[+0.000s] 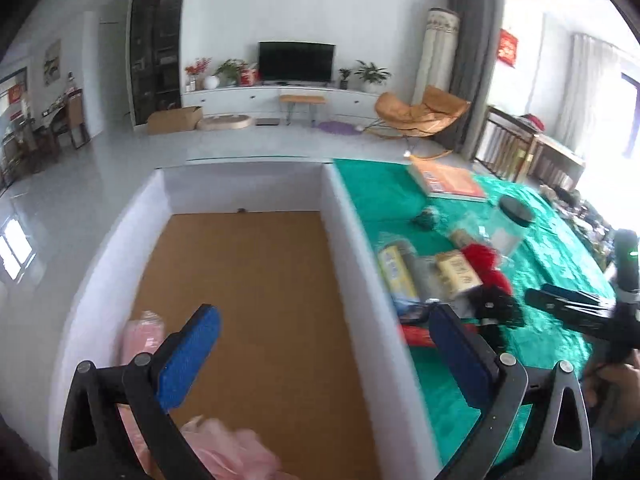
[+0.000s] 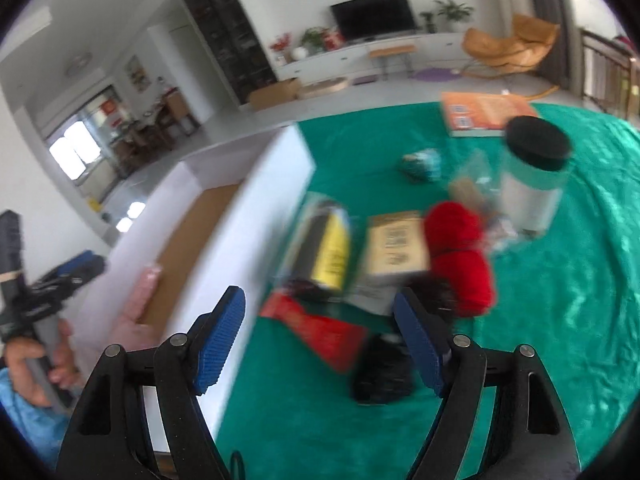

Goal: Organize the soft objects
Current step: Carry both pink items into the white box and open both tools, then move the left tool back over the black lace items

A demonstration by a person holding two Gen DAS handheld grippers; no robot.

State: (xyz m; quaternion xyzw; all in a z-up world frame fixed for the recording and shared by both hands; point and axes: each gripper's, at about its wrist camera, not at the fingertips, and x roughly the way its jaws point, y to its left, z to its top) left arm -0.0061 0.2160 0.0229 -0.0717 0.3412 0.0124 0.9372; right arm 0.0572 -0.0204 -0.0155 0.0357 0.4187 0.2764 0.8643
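A bright living room with pale floor, a television (image 1: 296, 61) on a white cabinet and an orange lounge chair (image 1: 420, 114) lies behind. A green cloth (image 2: 560, 320) covers the counter. On it stands a white box (image 1: 348, 232) with a cardboard bottom, holding pink soft items (image 1: 144, 336). Beside the box lie red yarn (image 2: 460, 256), black yarn (image 2: 384, 372) and packets. The left gripper (image 1: 320, 344) hangs released over the box; the right gripper (image 2: 320, 340) is spread, empty, above the pile.

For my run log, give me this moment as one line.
left gripper: open, over white box | right gripper: open, over green cloth | pink soft items: in box | red yarn: on cloth
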